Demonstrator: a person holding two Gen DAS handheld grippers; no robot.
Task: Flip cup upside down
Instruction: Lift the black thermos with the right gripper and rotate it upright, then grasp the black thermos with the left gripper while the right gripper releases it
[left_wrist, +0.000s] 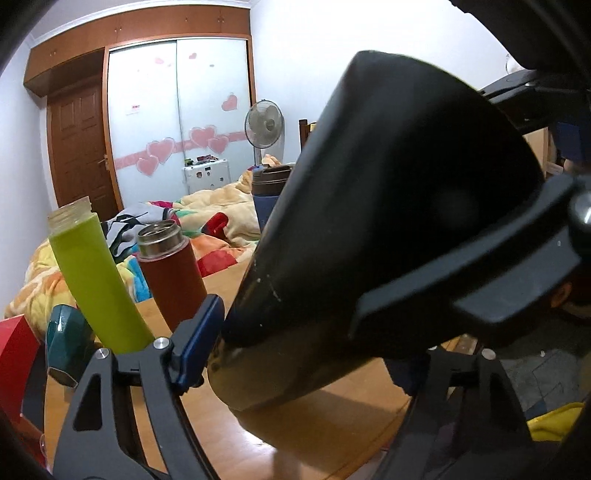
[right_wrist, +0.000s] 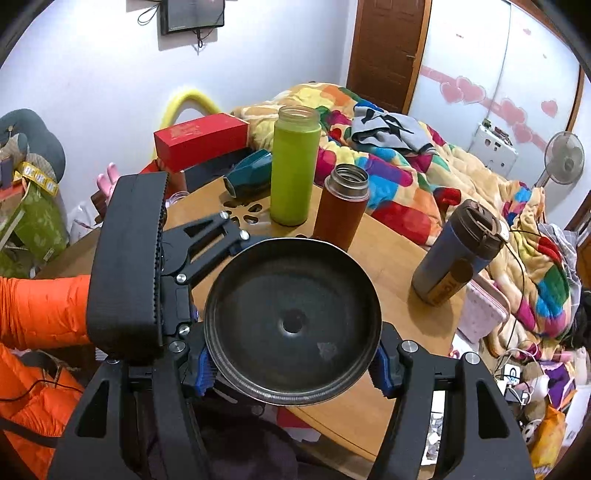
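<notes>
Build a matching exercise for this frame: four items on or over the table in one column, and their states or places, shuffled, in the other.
Items:
1. green bottle
2. blue tumbler
3. black cup
4. red box

States:
a. capped with a brown lid
b. held off the table between the blue pads of the right claw
c. upright, mouth uncapped
d. lying flat at the table's far side

Pairs: 1-c, 2-a, 3-b, 4-d
</notes>
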